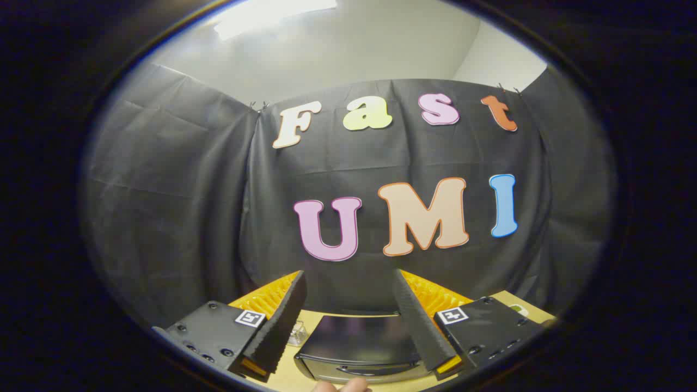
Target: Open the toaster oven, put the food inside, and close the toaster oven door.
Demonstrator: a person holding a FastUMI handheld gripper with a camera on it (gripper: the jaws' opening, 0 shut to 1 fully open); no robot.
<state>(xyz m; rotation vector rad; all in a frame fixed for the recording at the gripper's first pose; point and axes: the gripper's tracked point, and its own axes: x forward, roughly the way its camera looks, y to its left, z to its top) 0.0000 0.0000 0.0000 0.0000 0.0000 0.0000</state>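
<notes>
Your gripper (pixel 348 321) has its two fingers spread wide apart, with nothing between them but air. Below the gap sits the dark, shiny-topped metal toaster oven (pixel 359 348) on the light wooden table (pixel 283 375). Beyond it, the black cloth wall (pixel 179 218) blocks your way.

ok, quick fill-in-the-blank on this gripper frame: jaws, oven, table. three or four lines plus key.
1. The gripper has its jaws ____, gripping nothing.
2. Seen between the jaws, the toaster oven sits on a wooden ____.
3. The toaster oven's door is ____.
4. Beside the oven, by the left finger, stands a small clear ____.

Missing words: open; table; closed; glass
</notes>
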